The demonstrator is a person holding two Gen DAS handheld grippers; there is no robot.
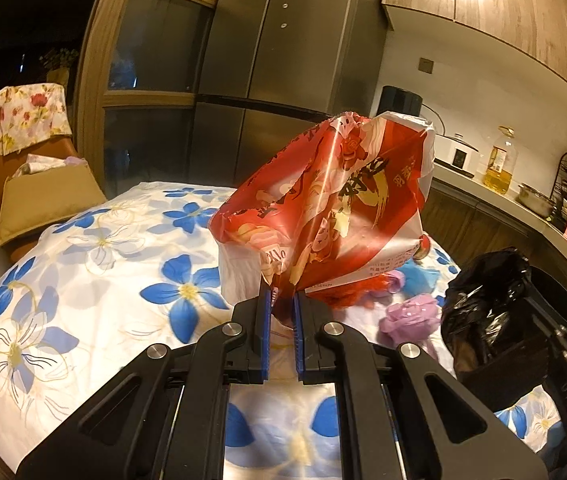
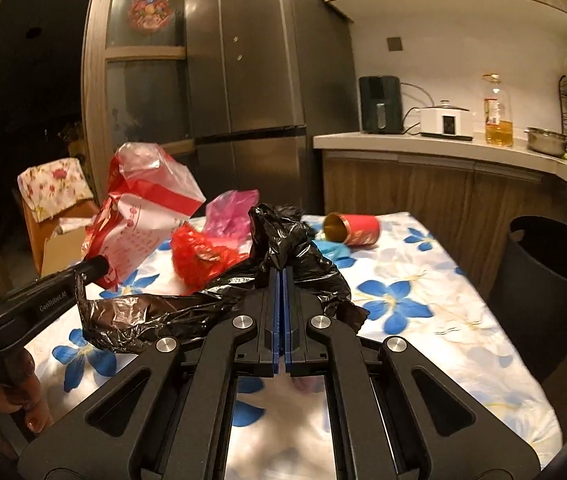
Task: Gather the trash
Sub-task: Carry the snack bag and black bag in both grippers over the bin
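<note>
The left gripper [image 1: 282, 300] pinches a red wrapper [image 1: 323, 204] mid-frame, its writing too crumpled to read. The right gripper [image 2: 282, 280] pinches a black bag [image 2: 203, 304]; "GenRobot.AI" shows lower left.

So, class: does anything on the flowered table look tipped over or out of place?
Yes. The red can lies on its side at the table's far end, open mouth facing left. A red net bag and pink plastic bag lie crumpled on the flowered cloth, loose litter rather than table things.

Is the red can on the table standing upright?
No. In the right wrist view the red can lies on its side on the flowered tablecloth, open end facing left.
</note>
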